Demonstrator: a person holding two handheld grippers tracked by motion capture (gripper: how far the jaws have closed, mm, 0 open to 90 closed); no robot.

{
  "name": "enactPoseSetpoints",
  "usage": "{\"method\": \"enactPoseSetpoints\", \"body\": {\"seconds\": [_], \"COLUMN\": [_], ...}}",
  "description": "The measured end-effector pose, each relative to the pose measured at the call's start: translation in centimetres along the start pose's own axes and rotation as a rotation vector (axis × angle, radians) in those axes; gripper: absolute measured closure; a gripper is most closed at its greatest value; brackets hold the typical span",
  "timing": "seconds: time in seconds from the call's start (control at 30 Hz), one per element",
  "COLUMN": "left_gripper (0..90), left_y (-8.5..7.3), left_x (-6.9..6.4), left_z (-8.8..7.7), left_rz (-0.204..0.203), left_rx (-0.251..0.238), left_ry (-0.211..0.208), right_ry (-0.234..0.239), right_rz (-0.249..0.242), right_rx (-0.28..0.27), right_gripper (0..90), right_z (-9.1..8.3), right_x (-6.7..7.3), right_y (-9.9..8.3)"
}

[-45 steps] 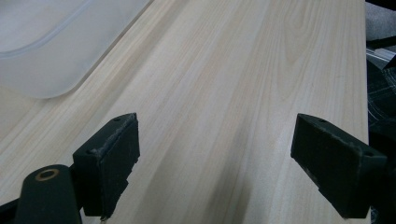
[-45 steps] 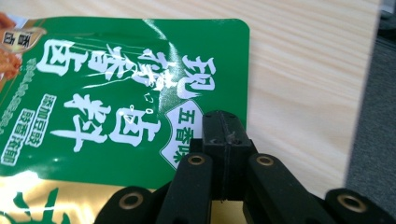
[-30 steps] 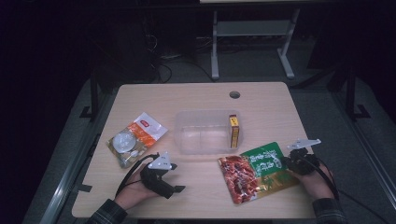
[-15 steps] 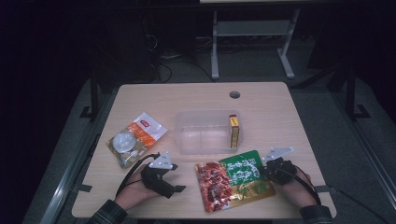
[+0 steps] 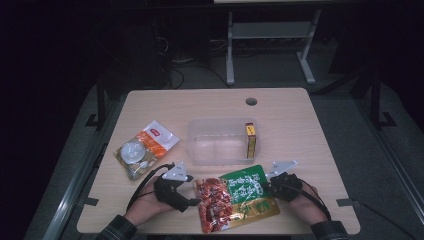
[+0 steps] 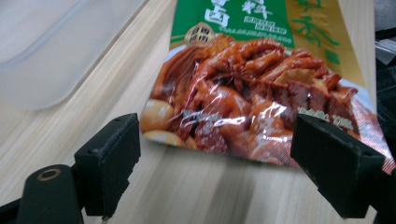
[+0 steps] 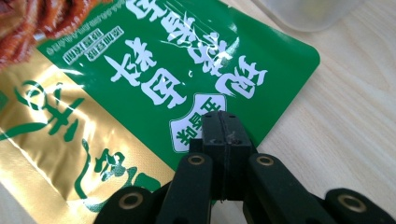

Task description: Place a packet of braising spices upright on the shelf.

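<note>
Dragged leftward across the wooden table [image 5: 310, 130] since the earlier frames, the glossy food pouch [image 5: 237, 197] now lies at the near edge between both hands, just in front of the clear plastic container [image 5: 215, 142], its red end close beside the left gripper [image 5: 192, 202]. From the high view, the right gripper [image 5: 270, 187] sits at the pouch's 3 o'clock edge, and a small yellow-red box [image 5: 251, 141] stands inside the container's right end; a crinkly orange snack packet [image 5: 145, 149] rests at 10 o'clock from the left hand. Its own view shows the right gripper [image 7: 223, 126] with jaws clenched flat on the pouch's smooth green edge, white lettering and a gold foil panel spreading behind. Looking from the left gripper [image 6: 215, 154], its blocky black jaws stand spread wide and released, the pouch's printed picture of braised meat and an egg lying just beyond them at 12 o'clock, the container's rounded frosted corner at 10 o'clock
</note>
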State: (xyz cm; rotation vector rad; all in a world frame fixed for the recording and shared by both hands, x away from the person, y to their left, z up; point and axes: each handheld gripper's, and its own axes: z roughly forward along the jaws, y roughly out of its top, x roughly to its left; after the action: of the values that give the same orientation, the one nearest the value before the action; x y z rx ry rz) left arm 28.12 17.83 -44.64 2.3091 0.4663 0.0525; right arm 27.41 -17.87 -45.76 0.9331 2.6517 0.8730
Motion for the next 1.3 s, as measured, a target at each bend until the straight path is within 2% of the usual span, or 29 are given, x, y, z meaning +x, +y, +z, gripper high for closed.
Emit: {"method": "enactPoseSetpoints", "body": {"seconds": [0.1,0.13,0.17,0.2,0.3,0.37,0.4,0.57,0.6,0.77,1.0,1.23,1.3], "left_gripper": [13.8,13.3,13.3,13.3,13.4,13.4,13.4,13.4,13.4,13.3,13.3,15.2,20.7], "left_y": [0.6,0.9,1.1,1.4,2.3,2.9,3.1,4.3,4.6,4.9,5.0,4.9,4.7], "left_x": [0.0,0.0,0.0,0.0,-0.1,-0.2,-0.2,-0.2,-0.1,0.2,0.7,0.6,0.5], "left_z": [0.5,0.7,0.9,1.1,1.7,2.4,2.7,4.7,5.6,6.7,7.5,7.5,7.3], "left_rz": [0.005,0.001,0.006,0.014,0.022,0.035,0.04,0.056,0.059,0.061,0.044,0.072,0.08], "left_rx": [0.014,0.017,0.024,0.023,0.016,0.026,0.03,0.061,0.08,0.101,0.1,0.083,0.066], "left_ry": [-0.016,-0.023,-0.026,-0.027,-0.035,-0.038,-0.04,-0.058,-0.061,-0.065,-0.077,-0.08,-0.078], "right_ry": [-0.003,-0.021,-0.021,-0.026,-0.048,-0.052,-0.049,-0.064,-0.065,-0.063,-0.059,-0.061,-0.062], "right_rz": [0.044,0.072,0.072,0.085,0.13,0.132,0.148,0.154,0.153,0.158,0.166,0.165,0.164], "right_rx": [-0.051,-0.077,-0.077,-0.082,-0.103,-0.107,-0.104,-0.118,-0.117,-0.119,-0.12,-0.127,-0.129], "right_gripper": [83.3,74.7,74.7,70.8,48.1,45.0,42.7,37.8,36.7,36.3,36.4,36.4,36.4], "right_z": [-1.1,-1.8,-1.8,-2.0,-2.7,-2.9,-3.1,-3.9,-4.2,-4.5,-4.5,-4.5,-4.6], "right_x": [-0.6,-1.0,-1.0,-1.1,-1.3,-1.3,-1.1,-0.6,-0.3,0.0,-0.1,-0.1,-0.2], "right_y": [-0.2,-0.5,-0.5,-0.6,-1.7,-1.9,-2.3,-3.6,-4.1,-4.8,-4.9,-4.8,-4.8]}}
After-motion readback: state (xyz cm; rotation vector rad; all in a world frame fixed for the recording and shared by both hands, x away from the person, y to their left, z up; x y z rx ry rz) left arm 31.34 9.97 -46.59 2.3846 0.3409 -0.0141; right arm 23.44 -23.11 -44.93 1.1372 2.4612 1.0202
